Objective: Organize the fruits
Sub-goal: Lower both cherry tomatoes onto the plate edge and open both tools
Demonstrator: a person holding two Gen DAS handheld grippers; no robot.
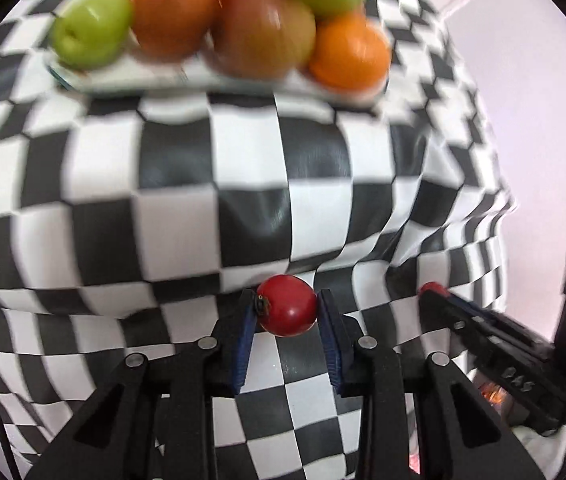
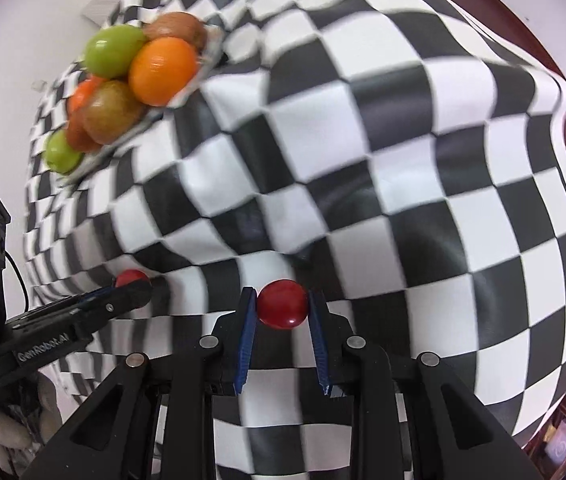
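Currently the checkered surface [image 1: 243, 168] carries a plate [image 1: 155, 82] of green, orange and brown fruit at its far side. Left tool [image 1: 287, 306] is clamped on a red fruit [image 1: 288, 305], held between its blue pads. Right tool [image 2: 282, 304] is likewise clamped on a second red fruit [image 2: 283, 304], near and right of the plate.

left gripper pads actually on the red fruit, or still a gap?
Touching. The left wrist view shows both blue pads of the left gripper pressed against the sides of the small red fruit, with no gap visible.
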